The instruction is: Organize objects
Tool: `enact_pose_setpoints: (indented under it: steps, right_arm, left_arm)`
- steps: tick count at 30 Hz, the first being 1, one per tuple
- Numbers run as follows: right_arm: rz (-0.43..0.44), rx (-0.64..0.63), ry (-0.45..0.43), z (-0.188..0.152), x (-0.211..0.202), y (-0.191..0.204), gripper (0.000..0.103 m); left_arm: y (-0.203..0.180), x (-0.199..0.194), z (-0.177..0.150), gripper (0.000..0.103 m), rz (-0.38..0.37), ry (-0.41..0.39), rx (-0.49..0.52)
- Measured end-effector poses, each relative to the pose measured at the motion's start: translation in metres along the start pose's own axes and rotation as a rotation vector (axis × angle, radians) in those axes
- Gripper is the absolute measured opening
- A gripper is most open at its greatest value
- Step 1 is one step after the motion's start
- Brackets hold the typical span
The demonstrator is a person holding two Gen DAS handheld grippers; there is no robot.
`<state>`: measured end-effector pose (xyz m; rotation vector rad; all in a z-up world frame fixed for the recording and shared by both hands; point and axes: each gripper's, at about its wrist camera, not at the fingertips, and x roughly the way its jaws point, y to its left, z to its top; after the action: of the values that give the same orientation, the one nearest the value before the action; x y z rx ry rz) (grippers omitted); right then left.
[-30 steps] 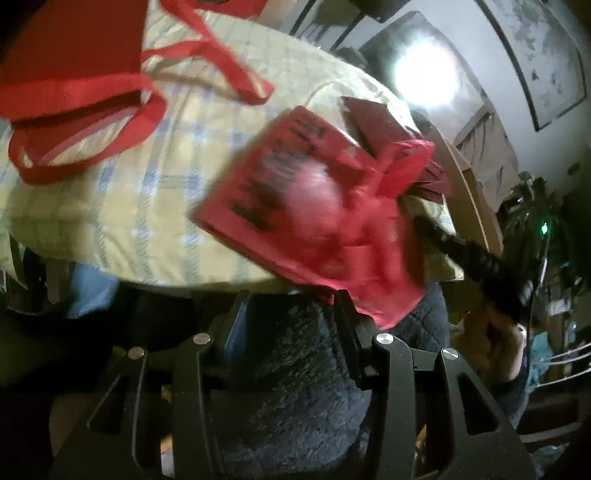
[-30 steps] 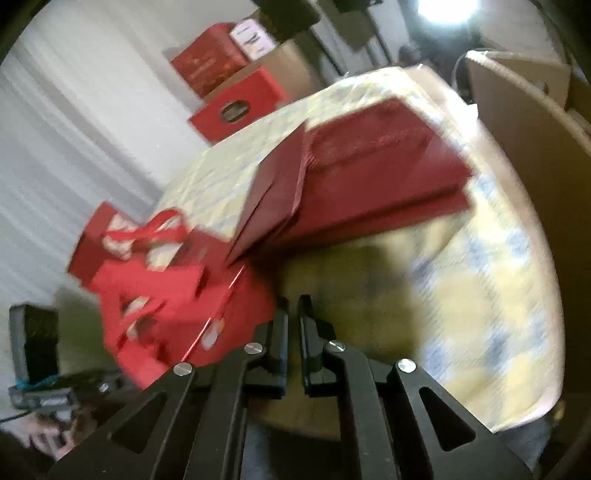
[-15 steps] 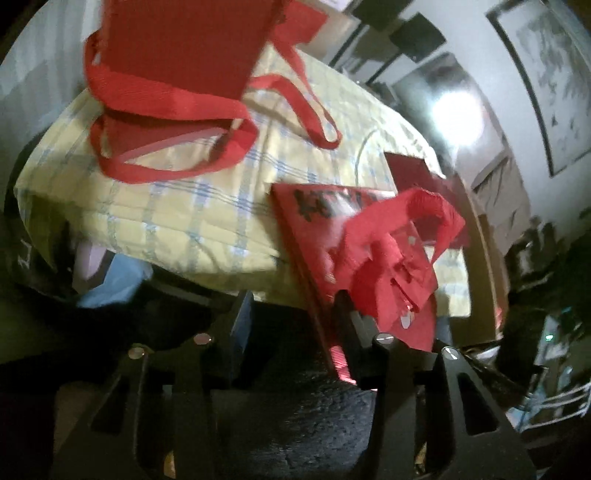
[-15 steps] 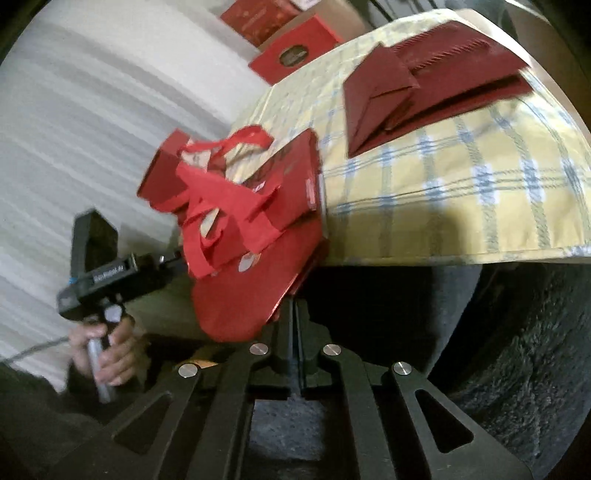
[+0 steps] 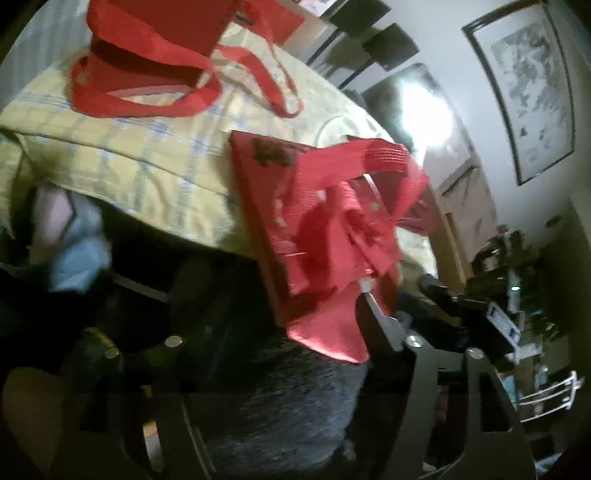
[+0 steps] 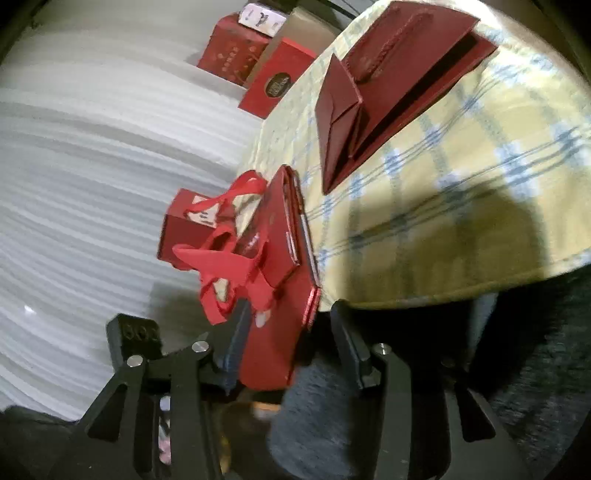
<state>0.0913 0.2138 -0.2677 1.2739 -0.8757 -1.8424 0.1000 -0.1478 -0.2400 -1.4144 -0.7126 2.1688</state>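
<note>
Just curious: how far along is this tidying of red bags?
Done: dark red bags lie stacked flat on the tablecloth. In hand: a bright red bag overhangs the table edge, inside the open right gripper. Left: the red bag with loose handles.

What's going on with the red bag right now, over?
Both grippers open: left gripper, right gripper. Red bag lies flat, half overhanging the table edge, between the right gripper's fingers, not clamped. Its ribbon handles dangle loose. Nothing blocking.
</note>
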Motion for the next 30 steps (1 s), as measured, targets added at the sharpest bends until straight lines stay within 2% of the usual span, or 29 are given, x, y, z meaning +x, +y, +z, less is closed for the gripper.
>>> enact_pose_setpoints:
  steps: [5,7,8,9,10,11,15,18,19,22,30]
  right_arm:
    - [0.032,0.013,0.012,0.002,0.011,0.0,0.047]
    - [0.033,0.018,0.0,0.0,0.011,0.001,0.045]
    - [0.029,0.024,-0.001,-0.002,0.014,0.001,0.04]
    - [0.023,0.031,0.01,-0.004,0.018,0.001,0.031]
    - [0.018,0.033,0.032,-0.007,0.025,0.001,0.026]
    - [0.012,0.028,0.05,-0.01,0.031,0.003,0.018]
    - [-0.043,-0.026,0.014,-0.018,0.038,0.017,0.012]
    - [-0.118,-0.126,-0.015,-0.019,0.037,0.042,0.011]
    - [-0.161,-0.188,-0.034,-0.021,0.037,0.058,0.011]
    - [-0.2,-0.299,-0.078,-0.025,0.032,0.09,0.011]
    - [-0.27,-0.498,-0.201,-0.022,0.023,0.151,0.011]
  left_arm:
    - [0.003,0.009,0.0,0.07,-0.055,-0.024,-0.035]
    - [0.007,0.011,0.0,0.069,-0.04,-0.013,-0.047]
    - [0.008,0.016,0.003,0.06,-0.019,0.008,-0.045]
    - [0.008,0.018,0.004,0.055,-0.029,0.016,-0.052]
    - [0.008,0.019,0.004,0.049,-0.044,0.023,-0.061]
    - [0.006,0.019,0.004,0.04,-0.044,0.027,-0.057]
    - [-0.011,0.013,0.002,0.029,0.044,-0.007,0.042]
    - [-0.032,0.003,0.002,0.026,0.109,-0.037,0.135]
    - [-0.044,-0.002,0.003,0.024,0.151,-0.061,0.183]
    - [-0.072,-0.016,0.005,0.024,0.223,-0.128,0.274]
    - [-0.114,-0.047,0.011,0.024,0.259,-0.275,0.387]
